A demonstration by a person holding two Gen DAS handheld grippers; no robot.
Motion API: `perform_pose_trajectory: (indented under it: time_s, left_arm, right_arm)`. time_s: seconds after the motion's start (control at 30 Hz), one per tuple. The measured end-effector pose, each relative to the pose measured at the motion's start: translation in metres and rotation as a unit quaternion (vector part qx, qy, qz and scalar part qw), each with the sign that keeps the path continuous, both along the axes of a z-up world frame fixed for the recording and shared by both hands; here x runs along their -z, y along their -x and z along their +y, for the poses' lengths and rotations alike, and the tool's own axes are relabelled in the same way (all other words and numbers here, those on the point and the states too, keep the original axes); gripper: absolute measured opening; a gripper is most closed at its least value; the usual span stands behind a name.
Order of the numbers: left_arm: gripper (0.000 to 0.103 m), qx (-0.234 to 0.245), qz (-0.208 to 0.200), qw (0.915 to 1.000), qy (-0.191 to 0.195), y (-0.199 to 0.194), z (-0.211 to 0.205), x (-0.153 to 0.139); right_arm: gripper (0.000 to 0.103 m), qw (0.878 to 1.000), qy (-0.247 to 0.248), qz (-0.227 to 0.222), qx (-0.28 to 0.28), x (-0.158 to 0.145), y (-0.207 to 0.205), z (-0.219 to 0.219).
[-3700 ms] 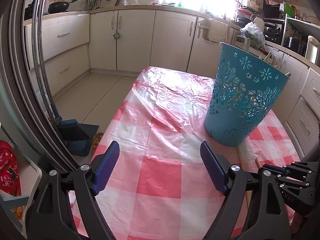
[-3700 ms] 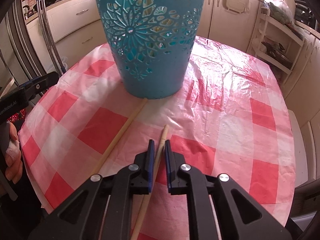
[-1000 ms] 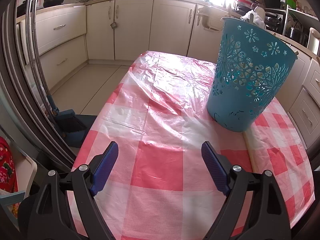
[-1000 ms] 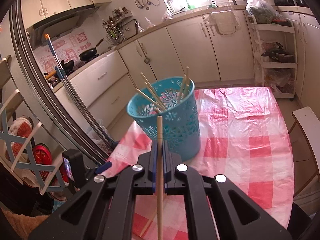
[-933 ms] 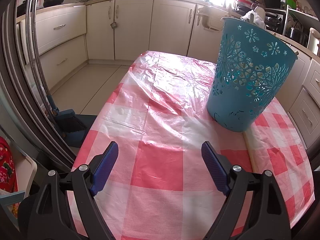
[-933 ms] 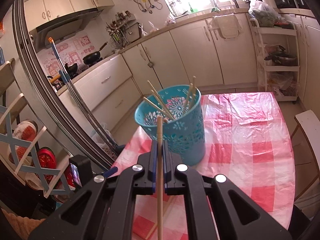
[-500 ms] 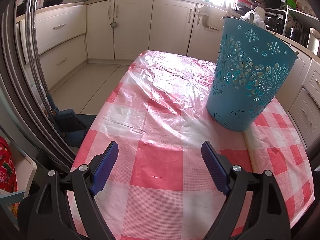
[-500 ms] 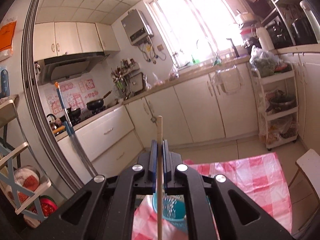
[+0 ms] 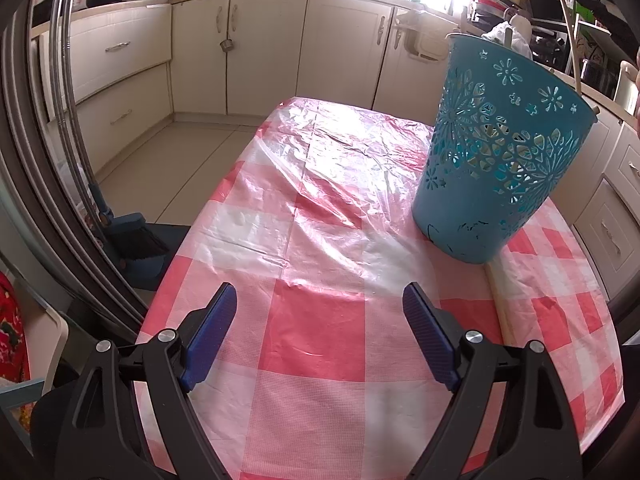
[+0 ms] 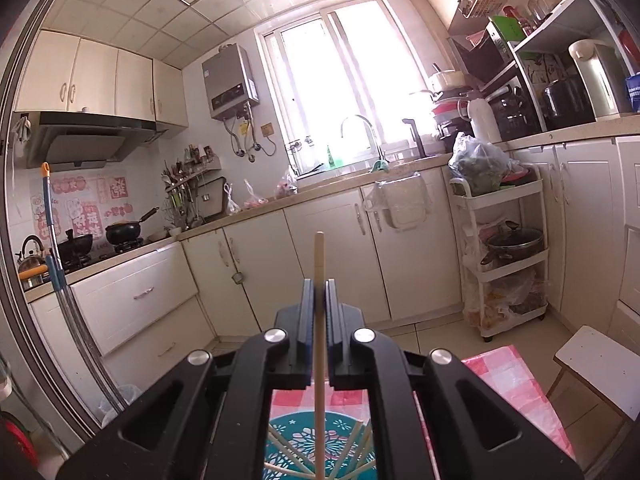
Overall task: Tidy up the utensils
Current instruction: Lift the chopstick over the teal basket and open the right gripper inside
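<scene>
A teal cut-out basket [image 9: 496, 160] stands on the red-and-white checked tablecloth [image 9: 320, 320] at the right. My right gripper [image 10: 319, 292] is shut on a wooden chopstick [image 10: 319, 256] and holds it upright above the basket [image 10: 320, 444], whose rim and several chopsticks inside show below the fingers. In the left wrist view that chopstick [image 9: 571, 40] hangs over the basket's rim at top right. Another chopstick [image 9: 498, 300] lies on the cloth in front of the basket. My left gripper [image 9: 320, 336] is open and empty above the near part of the table.
Kitchen cabinets [image 9: 264, 52] line the far wall and right side. A dustpan and brush [image 9: 136, 244] stand on the floor left of the table. A white stool [image 10: 596, 364] stands right of the table. A wheeled rack [image 10: 504, 256] holds pots.
My right gripper has lifted the chopstick off the cloth, tilted it upright and brought it over the basket; the basket has dropped to the bottom of its view. The left gripper has stayed still.
</scene>
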State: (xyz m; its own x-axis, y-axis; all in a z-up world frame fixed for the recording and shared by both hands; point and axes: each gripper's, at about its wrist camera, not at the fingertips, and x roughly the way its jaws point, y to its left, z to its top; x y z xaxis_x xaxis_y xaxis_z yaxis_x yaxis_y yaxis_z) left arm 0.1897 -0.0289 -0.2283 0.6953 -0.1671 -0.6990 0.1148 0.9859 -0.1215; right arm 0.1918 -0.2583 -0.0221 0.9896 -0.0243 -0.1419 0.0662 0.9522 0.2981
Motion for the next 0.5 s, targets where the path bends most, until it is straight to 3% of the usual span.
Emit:
perform_pose_trajectory:
  time_s: [0.5]
  left_arm:
    - [0.081,-0.002,0.007,0.9999,0.009,-0.004,0.002,0.002]
  right_arm:
    - [0.006,0.997,0.050,0.057,-0.013,0.046,-0.004,0.017]
